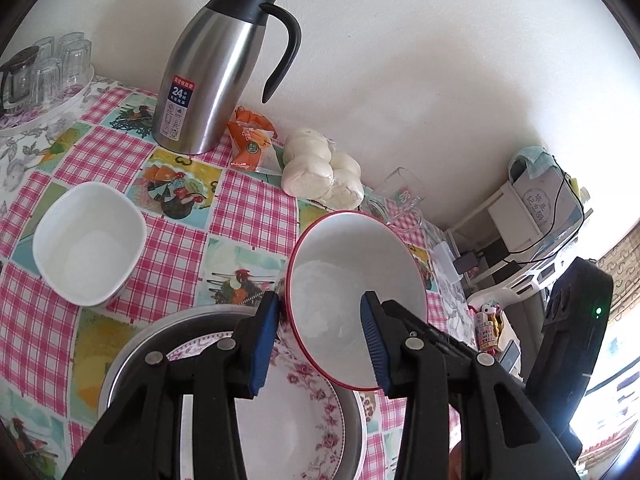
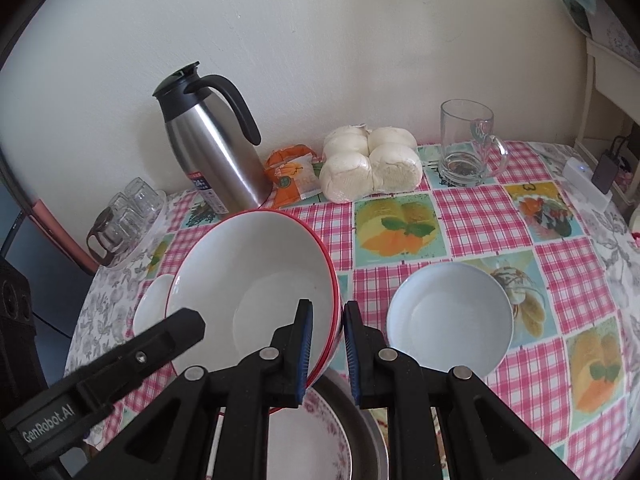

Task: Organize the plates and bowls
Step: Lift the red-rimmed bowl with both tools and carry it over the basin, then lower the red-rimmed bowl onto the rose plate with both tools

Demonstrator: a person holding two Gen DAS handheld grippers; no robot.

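Two grippers pinch one red-rimmed bowl (image 2: 248,280) for you: your left gripper (image 1: 320,340) clamps its near-left rim, your right gripper (image 2: 326,354) its right wall, one pad inside, one outside. You hold it tilted above a floral plate (image 1: 292,412) in a metal basin (image 1: 132,344). A white bowl (image 2: 450,320) sits right, a square one (image 1: 88,244) left.
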